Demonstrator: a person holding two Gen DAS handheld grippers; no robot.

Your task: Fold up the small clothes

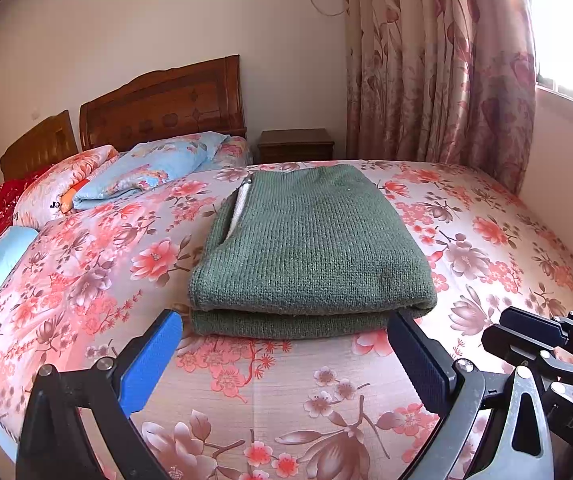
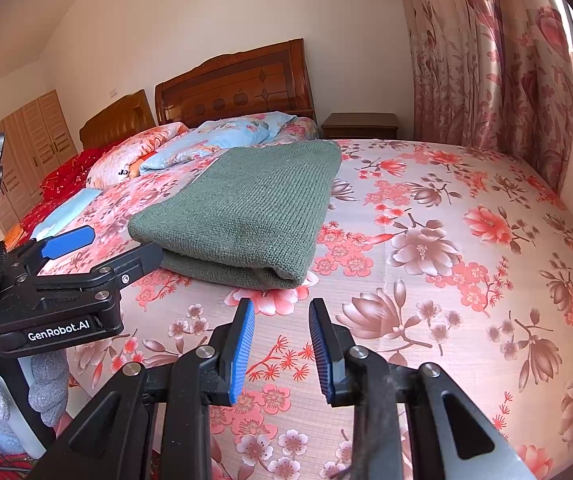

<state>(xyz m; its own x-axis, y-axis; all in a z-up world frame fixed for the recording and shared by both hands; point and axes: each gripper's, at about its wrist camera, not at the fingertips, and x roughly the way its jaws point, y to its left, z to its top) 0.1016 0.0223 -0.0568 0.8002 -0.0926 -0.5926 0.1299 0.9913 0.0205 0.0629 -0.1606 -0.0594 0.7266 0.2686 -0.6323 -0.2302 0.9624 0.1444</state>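
A green knitted sweater (image 1: 310,248) lies folded in a neat rectangle on the floral bed sheet (image 1: 246,380). It also shows in the right wrist view (image 2: 246,208). My left gripper (image 1: 284,328) is wide open and empty, its blue pads just short of the sweater's near folded edge. It also shows in the right wrist view (image 2: 106,248), left of the sweater. My right gripper (image 2: 282,320) is open and empty, its pads a narrow gap apart, a little in front of the sweater's near right corner. Its fingers show at the right edge of the left wrist view (image 1: 526,328).
Folded quilts and pillows (image 1: 142,172) are piled at the head of the bed by the wooden headboard (image 1: 166,100). A bedside cabinet (image 1: 294,144) and floral curtains (image 1: 438,64) stand behind. A wall (image 1: 558,184) runs along the bed's right side.
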